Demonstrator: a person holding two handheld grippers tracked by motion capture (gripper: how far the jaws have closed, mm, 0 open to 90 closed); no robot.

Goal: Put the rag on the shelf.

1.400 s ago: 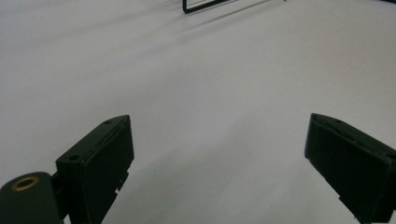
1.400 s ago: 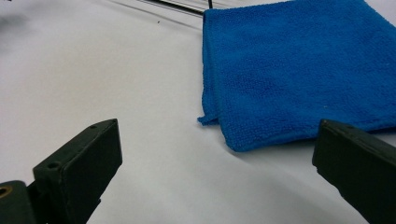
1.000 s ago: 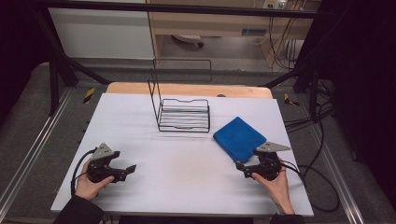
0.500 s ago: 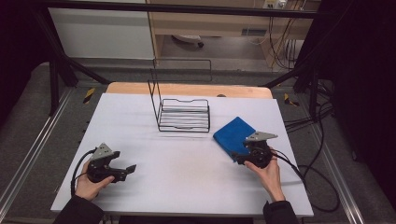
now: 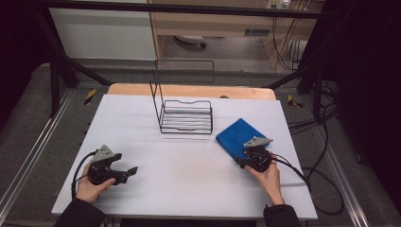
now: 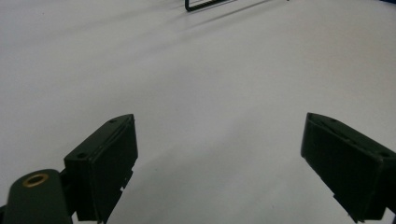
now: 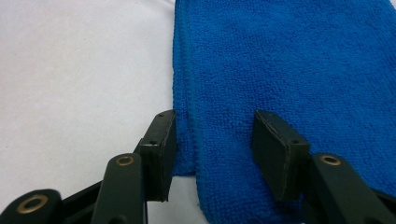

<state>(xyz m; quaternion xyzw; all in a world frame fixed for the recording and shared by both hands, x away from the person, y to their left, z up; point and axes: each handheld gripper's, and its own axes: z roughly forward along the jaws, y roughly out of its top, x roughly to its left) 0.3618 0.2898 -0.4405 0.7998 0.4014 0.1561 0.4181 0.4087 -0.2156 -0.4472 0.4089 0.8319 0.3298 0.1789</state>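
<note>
Blue cloth (image 5: 238,136) lies folded flat at table's right near wire rack (image 5: 185,117), soft & light, best pinched at near folded edge, where right gripper (image 7: 212,149) has been closing, jaws straddling it w/o clamping yet; left gripper (image 6: 219,158) gapes empty.

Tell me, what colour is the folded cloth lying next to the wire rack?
Bright blue: the folded terry cloth shows best in the right gripper view.
</note>
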